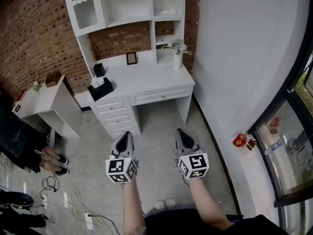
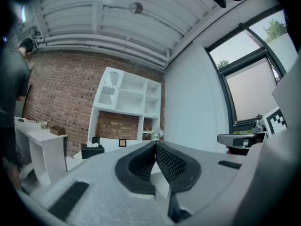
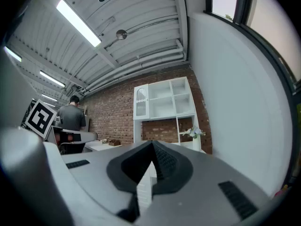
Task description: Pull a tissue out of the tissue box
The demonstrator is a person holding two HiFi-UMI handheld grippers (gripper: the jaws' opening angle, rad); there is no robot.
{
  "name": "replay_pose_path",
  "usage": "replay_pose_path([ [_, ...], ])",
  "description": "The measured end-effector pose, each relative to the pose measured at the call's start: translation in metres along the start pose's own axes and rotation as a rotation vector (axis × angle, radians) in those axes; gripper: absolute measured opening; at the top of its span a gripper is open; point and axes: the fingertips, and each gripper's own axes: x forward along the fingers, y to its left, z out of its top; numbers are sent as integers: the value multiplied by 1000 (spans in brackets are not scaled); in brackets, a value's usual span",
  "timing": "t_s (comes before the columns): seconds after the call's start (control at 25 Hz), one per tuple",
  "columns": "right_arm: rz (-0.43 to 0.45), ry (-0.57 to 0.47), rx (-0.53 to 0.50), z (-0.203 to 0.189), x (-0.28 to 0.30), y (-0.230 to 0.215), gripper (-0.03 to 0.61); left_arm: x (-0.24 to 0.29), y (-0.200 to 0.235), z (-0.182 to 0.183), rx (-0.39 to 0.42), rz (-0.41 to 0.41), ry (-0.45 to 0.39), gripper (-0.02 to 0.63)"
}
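Note:
A black tissue box (image 1: 100, 88) with a white tissue sticking out stands at the left end of the white desk (image 1: 146, 77); in the left gripper view the box (image 2: 92, 150) shows far off. My left gripper (image 1: 125, 137) and right gripper (image 1: 182, 134) are held level side by side over the floor, well short of the desk. Both are shut with nothing between the tips. In the left gripper view the left gripper (image 2: 154, 145) has its pads meeting at the tip; the right gripper (image 3: 152, 146) looks the same in its own view.
A white hutch (image 1: 127, 9) tops the desk, with a vase of flowers (image 1: 177, 50), a small picture frame (image 1: 131, 58) and a black cup (image 1: 99, 70). A low white side table (image 1: 46, 99) stands left. A person (image 1: 19, 141) sits at far left; cables (image 1: 63, 199) lie on the floor.

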Motion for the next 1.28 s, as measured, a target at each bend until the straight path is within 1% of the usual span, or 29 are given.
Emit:
replay_pose_path([
  [0.48, -10, 4, 2, -2, -6, 0, -2, 1, -6, -6, -7, -22, 11, 9],
  [0.76, 18, 1, 14, -4, -3, 1, -2, 4, -5, -10, -17, -22, 19, 9],
  [1.0, 35, 13, -4, -7, 3, 7, -2, 4, 1, -11, -16, -17, 21, 9],
  [1.12, 58, 9, -1, -6, 8, 13, 53, 4, 6, -11, -20, -11, 23, 9],
  [1.2, 69, -4, 2, -5, 12, 17, 104, 4, 12, -12, -22, -6, 25, 9],
  [1.28, 78, -9, 6, -5, 15, 21, 167, 3, 17, -14, -25, -2, 27, 9],
])
